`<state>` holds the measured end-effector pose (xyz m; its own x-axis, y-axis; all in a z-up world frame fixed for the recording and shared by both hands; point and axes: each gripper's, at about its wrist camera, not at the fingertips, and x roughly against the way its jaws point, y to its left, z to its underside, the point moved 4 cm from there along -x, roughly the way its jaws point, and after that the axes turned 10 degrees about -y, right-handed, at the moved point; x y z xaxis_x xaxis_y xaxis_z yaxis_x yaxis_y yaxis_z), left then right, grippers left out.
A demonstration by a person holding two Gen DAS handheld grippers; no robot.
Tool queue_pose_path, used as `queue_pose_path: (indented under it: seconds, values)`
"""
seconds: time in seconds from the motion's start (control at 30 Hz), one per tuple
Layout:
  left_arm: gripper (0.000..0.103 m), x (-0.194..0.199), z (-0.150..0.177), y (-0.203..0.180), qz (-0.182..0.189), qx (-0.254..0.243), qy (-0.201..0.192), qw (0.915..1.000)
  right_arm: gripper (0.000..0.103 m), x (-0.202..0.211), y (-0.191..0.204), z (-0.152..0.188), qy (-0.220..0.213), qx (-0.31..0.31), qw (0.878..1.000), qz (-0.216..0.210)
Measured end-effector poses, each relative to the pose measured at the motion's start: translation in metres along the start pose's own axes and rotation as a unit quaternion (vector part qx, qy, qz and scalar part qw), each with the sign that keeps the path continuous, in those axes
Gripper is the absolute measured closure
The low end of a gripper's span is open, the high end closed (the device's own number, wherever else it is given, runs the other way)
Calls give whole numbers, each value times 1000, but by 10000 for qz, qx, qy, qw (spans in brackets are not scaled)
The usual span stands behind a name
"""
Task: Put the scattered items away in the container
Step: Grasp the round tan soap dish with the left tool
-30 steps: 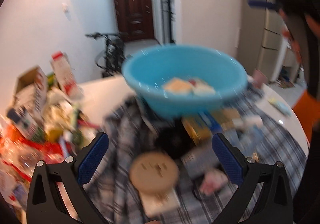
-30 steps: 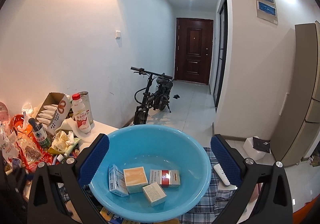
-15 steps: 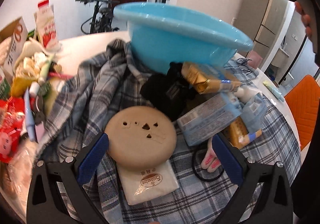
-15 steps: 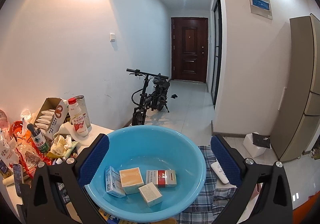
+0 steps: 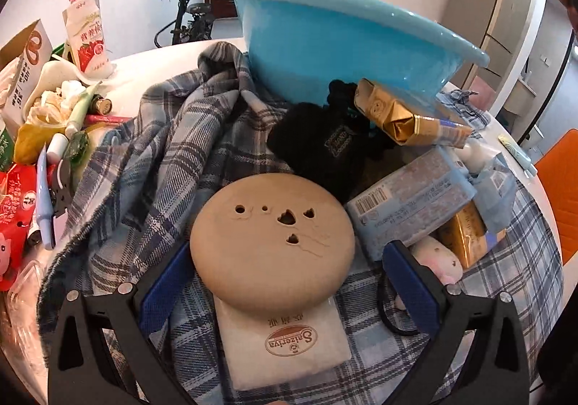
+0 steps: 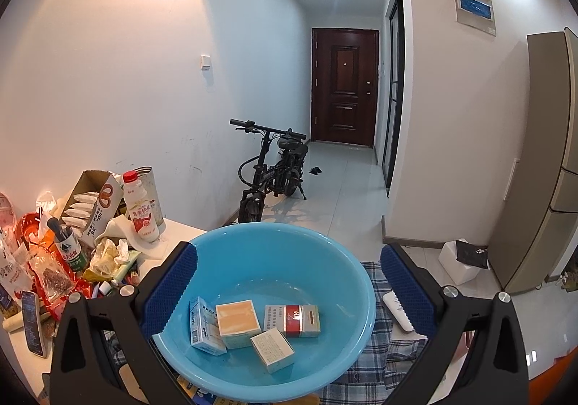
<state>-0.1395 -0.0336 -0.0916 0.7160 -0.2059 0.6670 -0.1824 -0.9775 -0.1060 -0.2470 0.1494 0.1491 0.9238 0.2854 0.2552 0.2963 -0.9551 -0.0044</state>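
The left gripper, jaws spread, straddles the tan round disc lying on a napkin packet; closing squarely across its widest part should grip best. The right gripper hangs open above the blue basin.

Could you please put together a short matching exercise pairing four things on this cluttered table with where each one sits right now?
Things:
1. tan round disc
2. red and white pack
3. black pouch
4. strawberry milk bottle

Places:
A. inside the blue basin
B. standing upright at the left of the table
C. between the fingers of the open left gripper, on a white packet
D. on the plaid cloth, at the foot of the basin

Pairs: 1-C, 2-A, 3-D, 4-B
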Motion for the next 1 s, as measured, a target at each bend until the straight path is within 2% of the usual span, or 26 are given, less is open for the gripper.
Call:
queue_pose_path:
  seconds: [0.2, 0.4, 0.43, 0.5, 0.8, 1.0]
  values:
    - [0, 3, -4, 3, 80, 111, -110, 9998, 0, -2, -1, 2, 29, -7, 10000, 17]
    - [1, -1, -4, 5, -22, 134, -159, 9998, 0, -4, 4, 5, 61, 92, 9999, -40]
    - [3, -1, -5, 5, -33, 140, -161, 9998, 0, -5, 5, 5, 70, 106, 9999, -43]
    - [22, -1, -5, 6, -116, 154, -173, 9997, 0, -6, 5, 5, 83, 121, 9999, -47]
    - [25, 4, -7, 6, -136, 190, -274, 9994, 0, -7, 7, 6, 106, 156, 9998, -49]
    - [25, 23, -13, 4, -228, 100, -565, 9981, 0, -3, 11, 9, 77, 253, 9996, -64]
